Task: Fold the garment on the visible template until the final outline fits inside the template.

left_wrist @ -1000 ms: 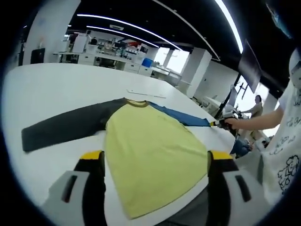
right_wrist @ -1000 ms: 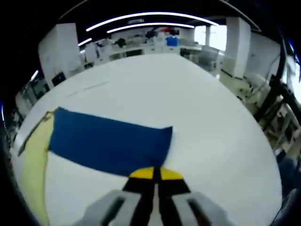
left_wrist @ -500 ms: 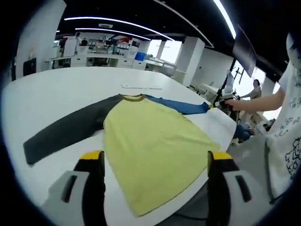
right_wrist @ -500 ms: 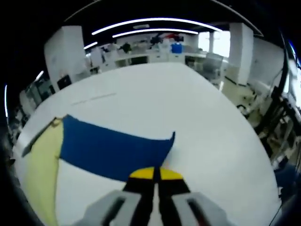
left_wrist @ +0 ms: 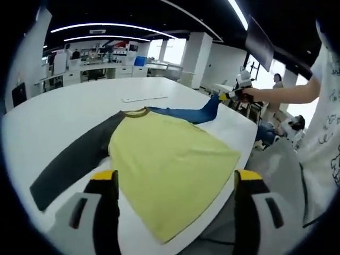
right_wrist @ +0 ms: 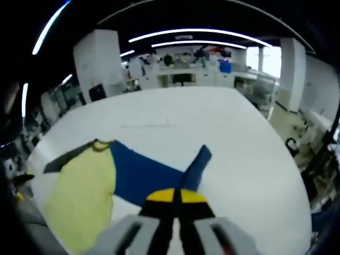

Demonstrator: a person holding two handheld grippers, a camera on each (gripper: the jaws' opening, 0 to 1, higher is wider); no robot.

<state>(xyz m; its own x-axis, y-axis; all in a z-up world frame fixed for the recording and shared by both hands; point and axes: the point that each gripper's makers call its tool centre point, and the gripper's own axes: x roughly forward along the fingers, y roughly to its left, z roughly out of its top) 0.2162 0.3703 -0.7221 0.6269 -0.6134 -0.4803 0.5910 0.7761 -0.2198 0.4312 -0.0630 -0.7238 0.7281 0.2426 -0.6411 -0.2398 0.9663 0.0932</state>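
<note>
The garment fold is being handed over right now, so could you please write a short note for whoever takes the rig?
Right tool: shut on the blue sleeve at its cuff, lifted off the table.
Left tool: open, empty, hovering over the hem of the yellow body.
Garment: shirt lies flat, grey sleeve stretched out on the far side.
Done: blue sleeve gripped and raised.
Left: lay the blue sleeve over the body, fold in the grey sleeve, then fold the body. I cannot make out a template outline; check the fit.

txt: none legible | person's white shirt (left_wrist: 330,106) — dark print, unreadable
</note>
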